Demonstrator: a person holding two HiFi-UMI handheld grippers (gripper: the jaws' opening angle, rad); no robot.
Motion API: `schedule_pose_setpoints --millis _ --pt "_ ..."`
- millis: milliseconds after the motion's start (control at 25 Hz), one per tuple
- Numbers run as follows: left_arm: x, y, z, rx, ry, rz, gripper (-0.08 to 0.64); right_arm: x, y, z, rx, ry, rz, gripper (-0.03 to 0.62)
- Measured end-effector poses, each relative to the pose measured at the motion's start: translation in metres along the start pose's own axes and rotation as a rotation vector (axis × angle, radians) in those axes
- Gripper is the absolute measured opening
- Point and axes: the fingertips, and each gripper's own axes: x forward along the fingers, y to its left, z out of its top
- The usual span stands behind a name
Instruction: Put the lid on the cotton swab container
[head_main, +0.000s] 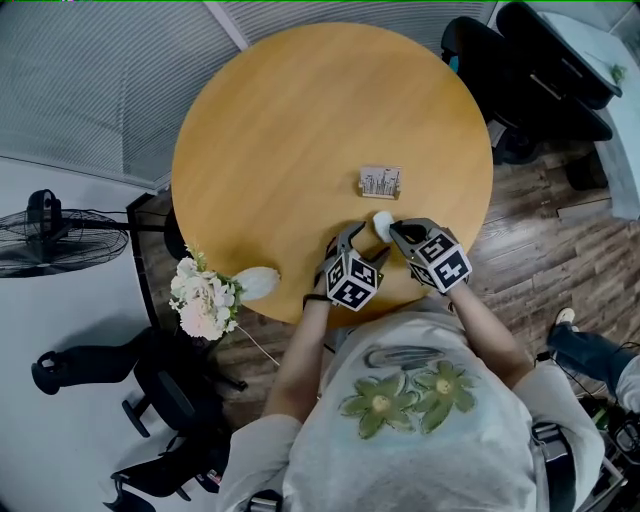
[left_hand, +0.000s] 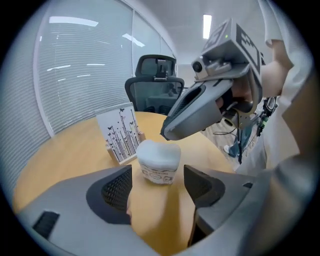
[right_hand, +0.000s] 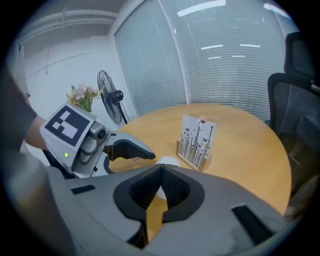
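Flower-print shirt (head_main: 400, 400) sits lowest in head view, then both grippers at the near edge of the round worktop (head_main: 280, 130). Left gripper (left_hand: 157, 185) has its fingers (left_hand: 117, 192) wide apart and holding nothing. Cotton swab container (left_hand: 158, 165) stands upright just ahead of that gap, untouched, card stand (left_hand: 122, 132) just behind it. White lid (left_hand: 159, 149) looks already seated on top; can't tell if fully pressed home. Right gripper (right_hand: 161, 172) has fingers pressed together, empty, tip just over the lid, contact unclear. Risk: an off-centre push from that closed tip could tip or slide the light container, since the wide left fingers don't brace it. A half-seated lid could pop off.
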Motion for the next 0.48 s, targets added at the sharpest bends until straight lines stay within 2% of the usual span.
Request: schedule_pose_setpoints --millis 240,320,480 --pt "-0.030 0.012 0.016 -0.136 -0.126 0.051 0.269 -0.029 -0.004 0.026 -0.035 -0.180 -0.088 -0.002" --pt "-0.041 0.017 0.025 -0.151 -0.171 0.090 0.225 -0.038 -0.001 0.031 -0.040 -0.220 -0.099 -0.002" --pt "-0.069 0.032 0.045 -0.176 -0.275 0.201 0.076 -0.054 0.006 0.040 -0.039 -0.284 -0.111 -0.002"
